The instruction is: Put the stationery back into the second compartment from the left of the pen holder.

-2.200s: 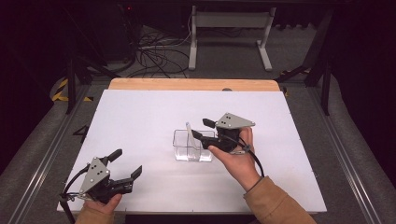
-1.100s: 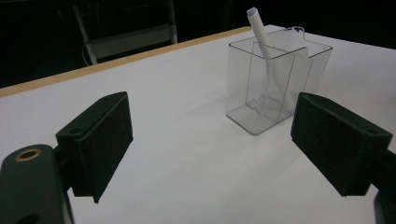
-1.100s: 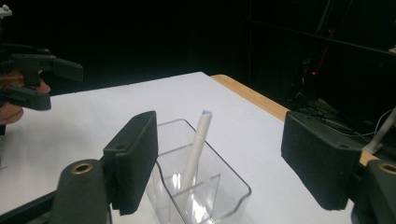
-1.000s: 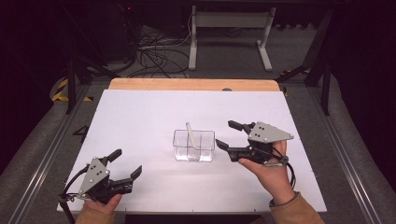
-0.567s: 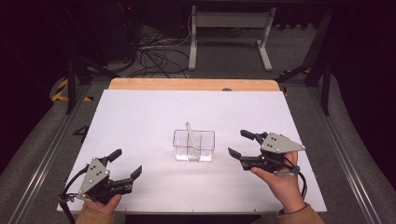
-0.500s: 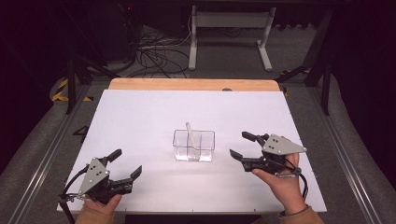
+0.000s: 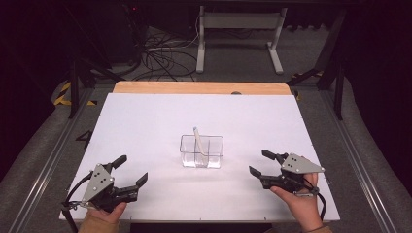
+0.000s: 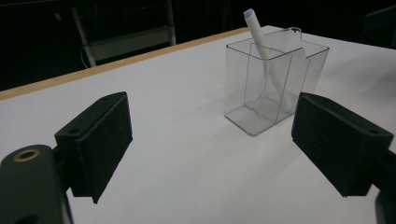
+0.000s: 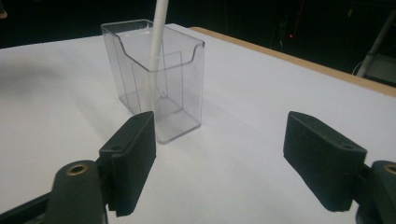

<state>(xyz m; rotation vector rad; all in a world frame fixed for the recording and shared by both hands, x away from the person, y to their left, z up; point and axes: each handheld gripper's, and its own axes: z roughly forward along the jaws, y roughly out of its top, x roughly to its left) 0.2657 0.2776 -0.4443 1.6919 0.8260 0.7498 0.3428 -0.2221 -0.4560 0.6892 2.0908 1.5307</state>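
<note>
Overhead, both tongs (image 7: 131, 171) (image 7: 259, 162) agape, close-ups reveal divided box (image 9: 156, 70), stick (image 8: 261, 39).

We're looking at a white table (image 7: 145, 121) with a strip of bare wood (image 7: 199, 88) along its far edge, set in a pretty dark room. Behind it there's grey floor (image 7: 301, 53), a tangle of black cables (image 7: 158, 51), a white metal stand (image 7: 238, 29), and some yellow-black hazard tape (image 7: 62, 92) off left.

Two black grippers, left gripper (image 7: 130, 180) and right gripper (image 7: 258, 163), with grey three-cornered top plates, trailing cables, brass-ringed screw holes.
</note>
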